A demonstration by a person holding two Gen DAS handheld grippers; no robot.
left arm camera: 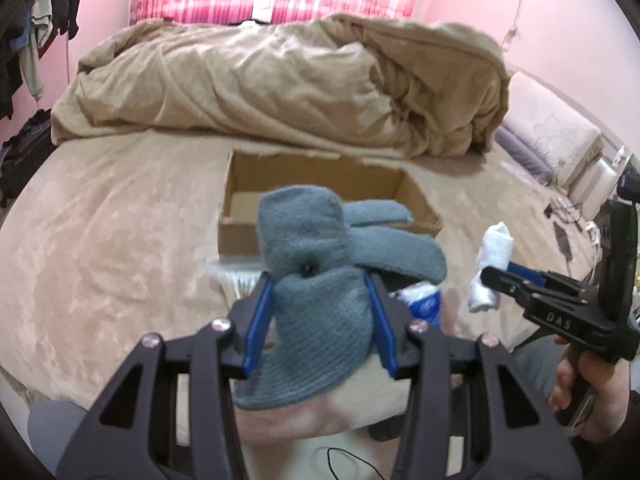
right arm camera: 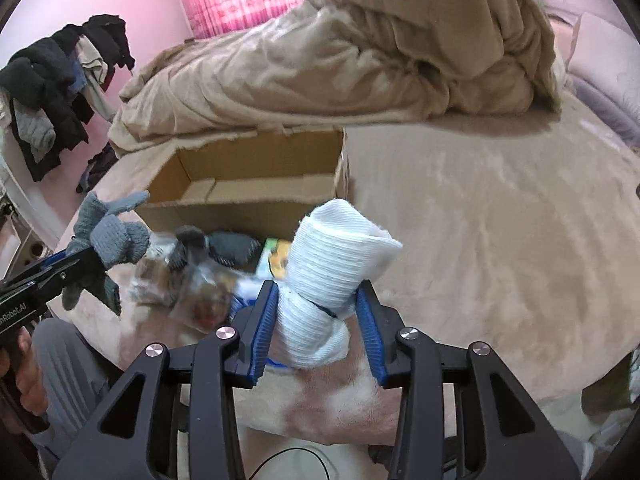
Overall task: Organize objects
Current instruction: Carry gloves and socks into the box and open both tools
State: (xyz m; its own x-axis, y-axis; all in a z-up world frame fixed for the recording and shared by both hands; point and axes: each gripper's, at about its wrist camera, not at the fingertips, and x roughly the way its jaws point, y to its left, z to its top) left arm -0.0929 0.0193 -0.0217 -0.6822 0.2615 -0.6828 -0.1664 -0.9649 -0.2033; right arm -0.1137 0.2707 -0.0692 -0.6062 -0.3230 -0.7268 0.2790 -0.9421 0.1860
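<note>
My left gripper [left arm camera: 318, 280] is shut on a bundle of grey knit gloves [left arm camera: 316, 276], lifted above the bed; the same grey gloves [right arm camera: 108, 236] show at the left of the right wrist view. My right gripper [right arm camera: 316, 296] is shut on a rolled white sock [right arm camera: 328, 276], also held off the bed; that white sock [left arm camera: 490, 268] appears at the right of the left wrist view. Behind both lies an open cardboard box [left arm camera: 240, 200], [right arm camera: 248, 156] on the beige bedspread, its inside bare where I can see.
A loose pile lies on the bed in front of the box: a dark grey glove [right arm camera: 224, 246], clear plastic packets [right arm camera: 192, 284], a yellow-green packet [right arm camera: 276, 260]. A crumpled beige duvet [left arm camera: 288, 84] fills the far bed. Clothes [right arm camera: 60, 84] hang at the left wall. A hand [left arm camera: 588, 392] holds the right gripper.
</note>
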